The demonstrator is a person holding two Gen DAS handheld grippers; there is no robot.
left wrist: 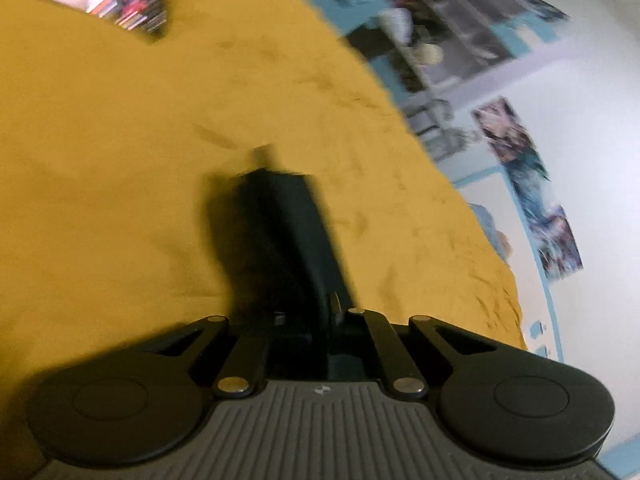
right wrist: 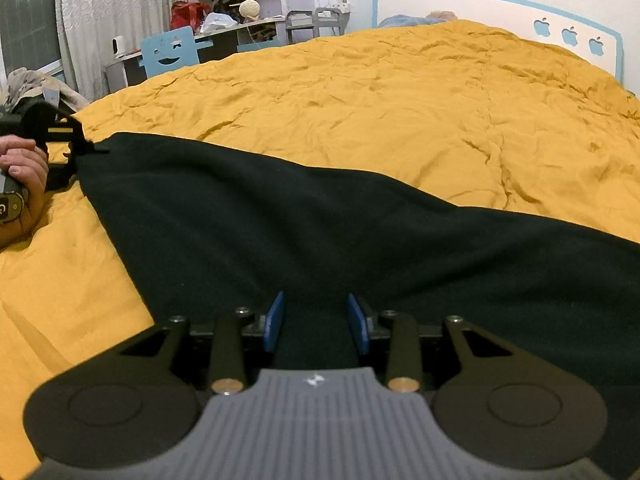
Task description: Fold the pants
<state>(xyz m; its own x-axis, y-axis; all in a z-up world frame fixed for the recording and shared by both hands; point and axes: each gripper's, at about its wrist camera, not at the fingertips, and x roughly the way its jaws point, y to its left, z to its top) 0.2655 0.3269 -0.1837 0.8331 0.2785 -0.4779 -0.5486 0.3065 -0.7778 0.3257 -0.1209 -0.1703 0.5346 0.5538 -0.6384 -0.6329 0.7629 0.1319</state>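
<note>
Yellow bedding [left wrist: 120, 160] fills the blurred left wrist view, with a wall of posters [left wrist: 528, 184] and shelves [left wrist: 440, 20] beyond the bed's edge. The left tongs [left wrist: 276, 176] show pressed together, their dark fingers merged into one shape over the bedding; what they pinch cannot be told here. In the right wrist view the same bedding spreads back to a white headboard [right wrist: 500, 12] with blue apple cutouts. Dark pants [right wrist: 280, 220] lie across it from lower right to upper left. The right tongs [right wrist: 316, 320] stand partly spread, blue pads [right wrist: 274, 322] on either side of a fold of pants. At far left a hand [right wrist: 22, 168] holds the left tongs, pinching the pants' corner.
</note>
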